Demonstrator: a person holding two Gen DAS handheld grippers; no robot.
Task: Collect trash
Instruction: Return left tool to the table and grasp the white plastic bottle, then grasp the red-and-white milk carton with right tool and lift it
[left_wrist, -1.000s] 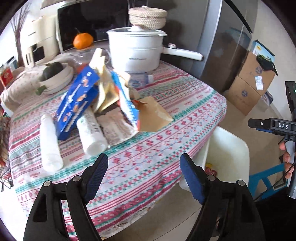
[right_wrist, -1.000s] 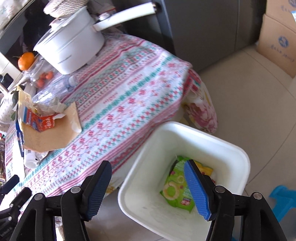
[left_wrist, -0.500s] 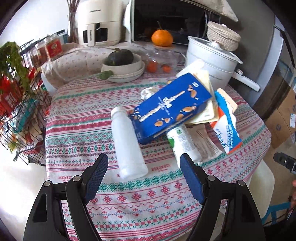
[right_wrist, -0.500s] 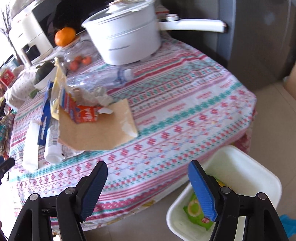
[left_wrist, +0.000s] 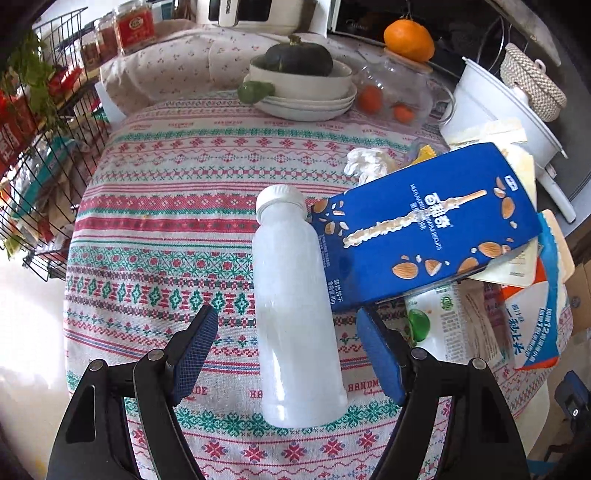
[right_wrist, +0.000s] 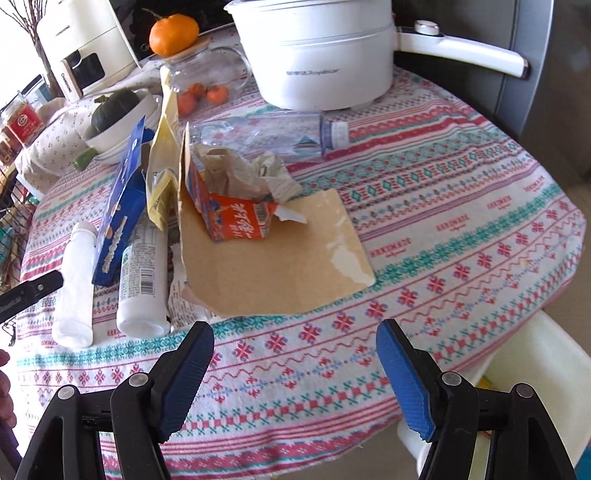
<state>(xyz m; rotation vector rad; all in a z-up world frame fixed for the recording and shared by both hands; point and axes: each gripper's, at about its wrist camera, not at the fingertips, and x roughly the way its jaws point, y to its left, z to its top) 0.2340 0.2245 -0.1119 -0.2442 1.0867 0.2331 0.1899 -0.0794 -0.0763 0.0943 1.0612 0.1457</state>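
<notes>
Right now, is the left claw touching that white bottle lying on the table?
Apart. The left wrist view shows the open left claw straddling the white bottle, with tablecloth visible between each pad and the bottle.

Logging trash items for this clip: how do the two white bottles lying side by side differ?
The plain white bottle has no label; the labelled bottle has green print and a barcode. The plain one lies uncovered between the left gripper's open jaws; the labelled one is partly under the blue carton. Both lie flat.
</notes>
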